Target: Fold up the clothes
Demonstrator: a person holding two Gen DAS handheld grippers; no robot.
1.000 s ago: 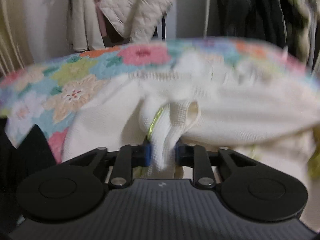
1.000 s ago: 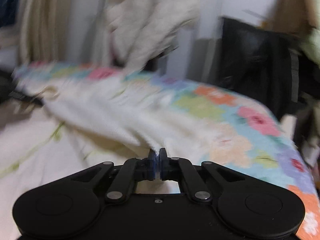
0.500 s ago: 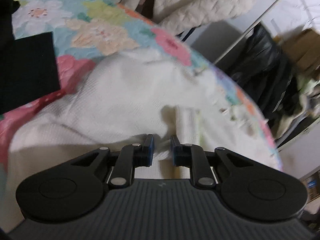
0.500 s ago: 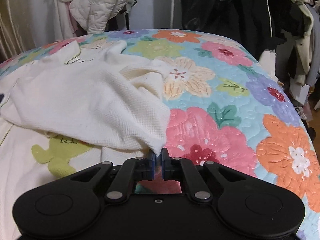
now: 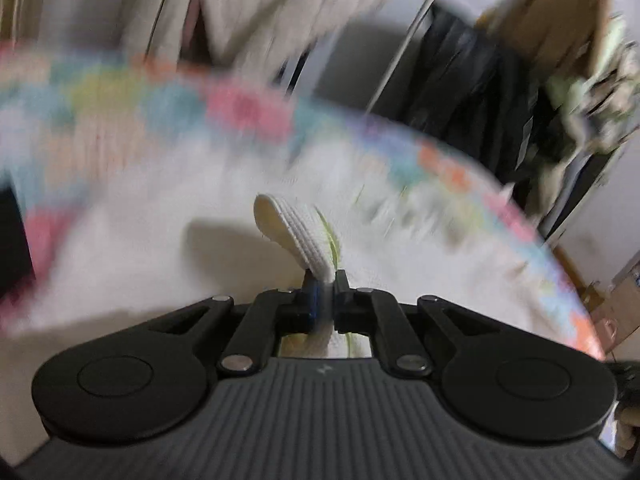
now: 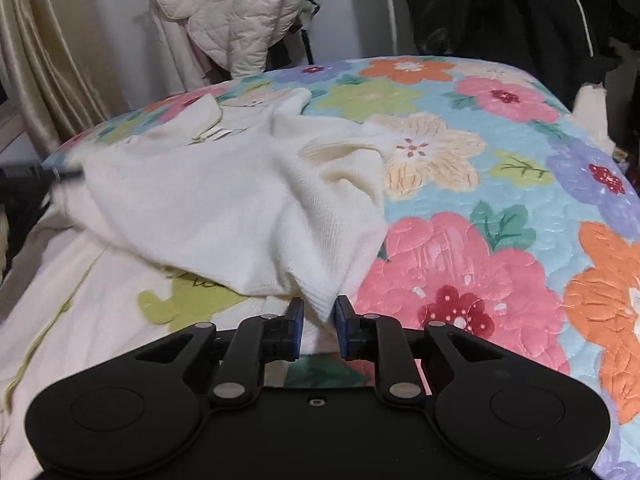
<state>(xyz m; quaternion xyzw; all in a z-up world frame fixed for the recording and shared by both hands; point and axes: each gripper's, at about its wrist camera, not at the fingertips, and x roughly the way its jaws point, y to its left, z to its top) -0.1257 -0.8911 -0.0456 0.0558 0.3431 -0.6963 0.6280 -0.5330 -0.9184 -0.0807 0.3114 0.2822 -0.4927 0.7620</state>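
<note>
Left wrist view, blurred: left gripper [image 5: 325, 294] clamped on a ribbed edge of the cream knit garment [image 5: 298, 232].

Right wrist view: right gripper [image 6: 319, 318] parted around a corner, garment rumpled across the floral quilted bedspread [image 6: 500, 240]. Folding barely begun, judging by the creases.

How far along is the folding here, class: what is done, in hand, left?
Done: one flap of the cream top lies folded over its body on the quilt. In hand: the left gripper pinches a ribbed edge; the right gripper is open around a corner. Left: the top is rumpled, far from a neat fold.
</note>
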